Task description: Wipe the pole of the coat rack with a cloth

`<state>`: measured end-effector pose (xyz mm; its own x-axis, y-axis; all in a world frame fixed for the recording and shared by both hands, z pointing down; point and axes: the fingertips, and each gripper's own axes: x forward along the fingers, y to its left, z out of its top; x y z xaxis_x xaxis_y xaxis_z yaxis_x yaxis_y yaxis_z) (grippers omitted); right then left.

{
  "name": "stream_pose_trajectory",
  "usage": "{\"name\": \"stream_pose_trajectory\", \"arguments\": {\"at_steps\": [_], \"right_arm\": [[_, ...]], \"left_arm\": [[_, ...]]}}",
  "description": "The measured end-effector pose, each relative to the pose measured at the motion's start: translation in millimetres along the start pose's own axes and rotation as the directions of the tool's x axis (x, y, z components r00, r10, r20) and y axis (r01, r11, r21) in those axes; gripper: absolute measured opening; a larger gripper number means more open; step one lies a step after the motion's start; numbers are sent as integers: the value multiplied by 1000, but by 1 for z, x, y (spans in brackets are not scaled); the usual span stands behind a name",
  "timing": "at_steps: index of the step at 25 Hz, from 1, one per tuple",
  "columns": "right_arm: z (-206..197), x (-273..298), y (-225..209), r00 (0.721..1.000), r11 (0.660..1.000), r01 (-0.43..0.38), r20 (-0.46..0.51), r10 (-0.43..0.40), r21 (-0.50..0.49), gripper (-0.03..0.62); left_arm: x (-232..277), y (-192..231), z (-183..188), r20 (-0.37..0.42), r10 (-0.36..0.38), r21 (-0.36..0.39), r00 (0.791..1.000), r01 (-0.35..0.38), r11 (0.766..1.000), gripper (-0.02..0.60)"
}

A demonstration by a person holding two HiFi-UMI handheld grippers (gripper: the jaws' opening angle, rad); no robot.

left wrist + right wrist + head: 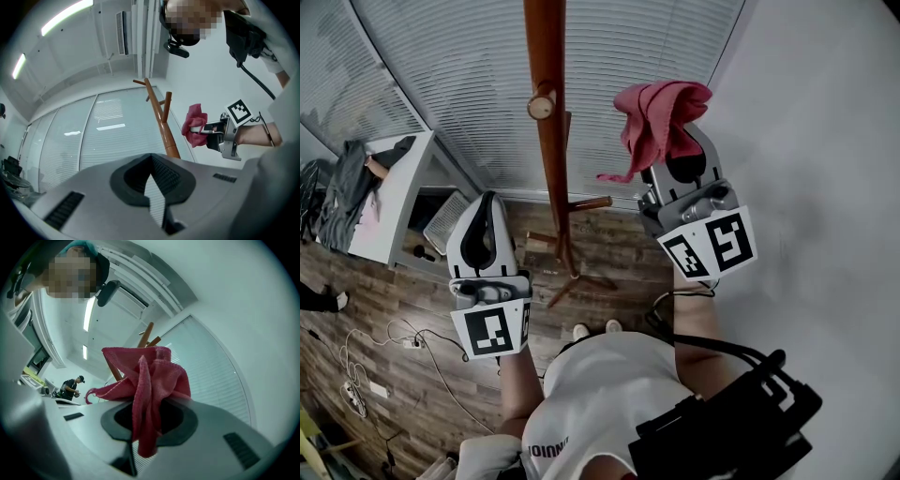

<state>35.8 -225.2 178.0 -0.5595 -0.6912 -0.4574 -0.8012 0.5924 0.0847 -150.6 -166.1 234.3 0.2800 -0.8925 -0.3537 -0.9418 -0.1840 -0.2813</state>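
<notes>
In the head view, the wooden pole (pixel 551 141) of the coat rack rises from its legs on the plank floor (pixel 412 319), close to the floor's edge under the window blinds (pixel 459 75). The right gripper (pixel 670 141) holds a red cloth (pixel 656 117) to the pole's right, apart from it, and the left gripper (pixel 490 202) sits lower on the pole's left. In the left gripper view, its jaws are closed together with nothing between them; beyond stand the pole (pixel 161 124) and cloth (pixel 193 124). In the right gripper view, the jaws are clamped on the bunched cloth (pixel 150 380), and the pole (pixel 145 336) shows just behind it.
</notes>
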Motion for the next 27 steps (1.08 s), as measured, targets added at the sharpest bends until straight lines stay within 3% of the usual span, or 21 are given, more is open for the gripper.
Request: {"name": "stream_pose_trajectory", "arguments": {"at_steps": [27], "right_arm": [[1,-9,-6,1000,1000,21,4,-21,2,86]], "left_arm": [[-3,-3,-2,-6,7,-7,1000,-7,1000,0]]}}
